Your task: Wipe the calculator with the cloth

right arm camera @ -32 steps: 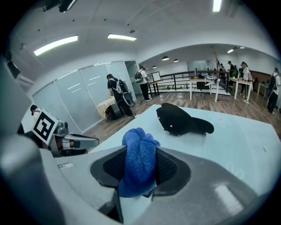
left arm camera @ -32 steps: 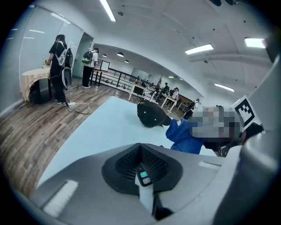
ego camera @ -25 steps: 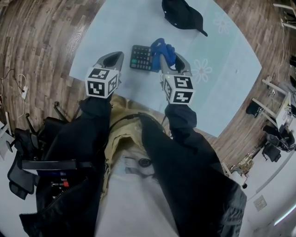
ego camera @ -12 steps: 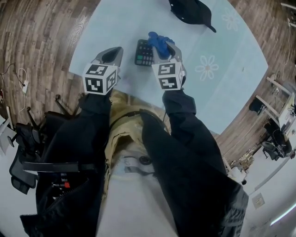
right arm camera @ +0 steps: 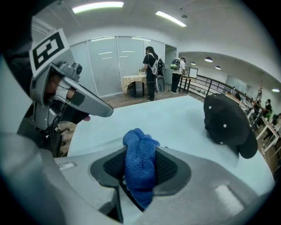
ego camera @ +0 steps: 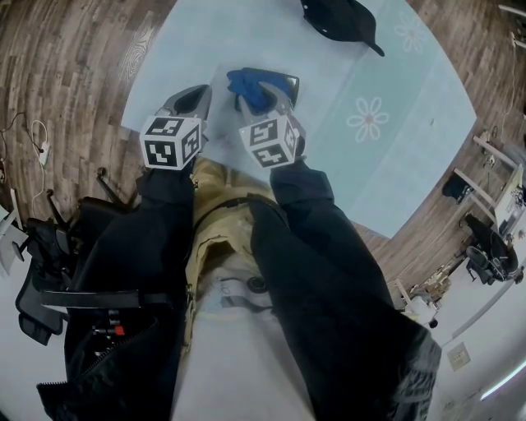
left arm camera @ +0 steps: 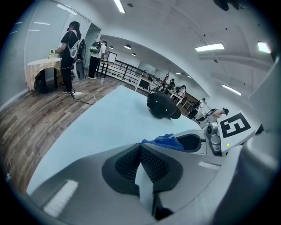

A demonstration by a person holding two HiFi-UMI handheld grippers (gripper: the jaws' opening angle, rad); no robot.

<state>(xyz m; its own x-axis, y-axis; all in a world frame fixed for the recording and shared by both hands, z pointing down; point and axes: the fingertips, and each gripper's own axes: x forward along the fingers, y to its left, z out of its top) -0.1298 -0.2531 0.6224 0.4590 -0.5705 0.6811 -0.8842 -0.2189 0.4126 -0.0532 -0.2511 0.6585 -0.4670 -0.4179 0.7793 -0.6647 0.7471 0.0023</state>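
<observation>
My right gripper [ego camera: 265,89] is shut on a bunched blue cloth [ego camera: 246,85] and holds it low over the pale blue table [ego camera: 238,37]. In the right gripper view the blue cloth [right arm camera: 139,165] fills the space between the pads and sticks out past the tips of the right gripper [right arm camera: 140,151]. The calculator is hidden: I see it in no view, and the cloth and right gripper cover the spot where it lay. My left gripper [ego camera: 200,90] is just left of the cloth, shut and holding nothing. Its pads [left arm camera: 151,165] meet at the tip.
A black cap [ego camera: 337,20] lies at the table's far side, also seen as the cap [right arm camera: 228,121]. Flower prints [ego camera: 370,119] mark the table's right part. The table's near edge is just behind both grippers. People [left arm camera: 70,48] stand far off on the wooden floor.
The right gripper has swept the blue cloth to the left across the calculator, which now is out of sight. The left gripper has barely moved.
</observation>
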